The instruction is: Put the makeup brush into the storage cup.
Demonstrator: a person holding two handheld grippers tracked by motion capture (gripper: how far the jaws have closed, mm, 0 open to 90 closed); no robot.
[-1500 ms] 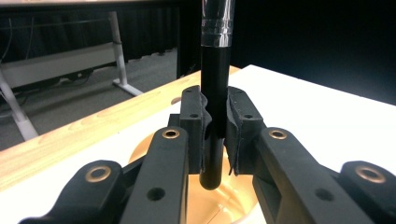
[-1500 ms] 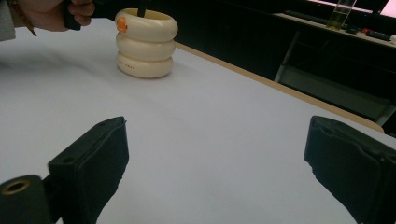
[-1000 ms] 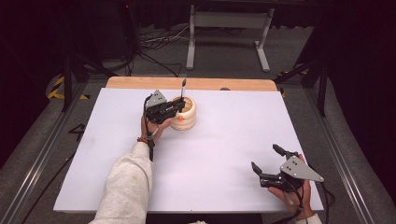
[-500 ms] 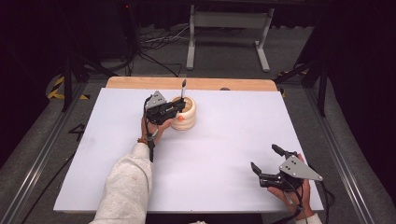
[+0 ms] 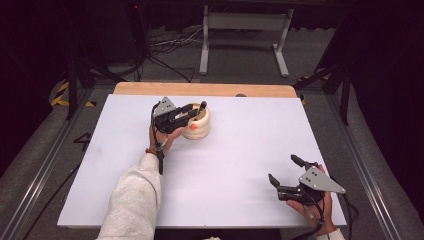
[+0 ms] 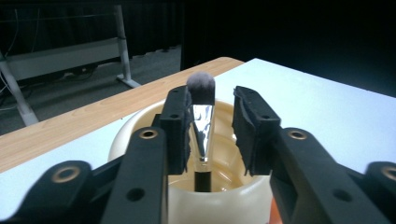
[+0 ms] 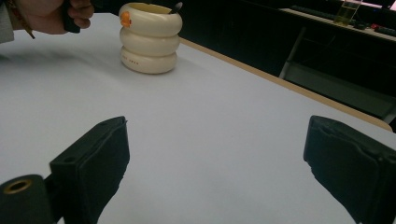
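Makeup brush (image 6: pixel 201 105) stands upright, bristles up, inside the cream ribbed holder (image 5: pixel 198 126), handle down in the cup. Holder sits on the white bench (image 5: pixel 240 150) toward its far edge, left of centre. Left tool (image 6: pixel 212 121) hovers right over the holder w/ jaws either side of the brush ferrule; jaws have just been opening, left pad close to the ferrule, right pad clear, so grip let go. Right tool (image 5: pixel 287 172) well apart from the holder, near front-right bench corner, jaws spread wide, nothing betw. them.
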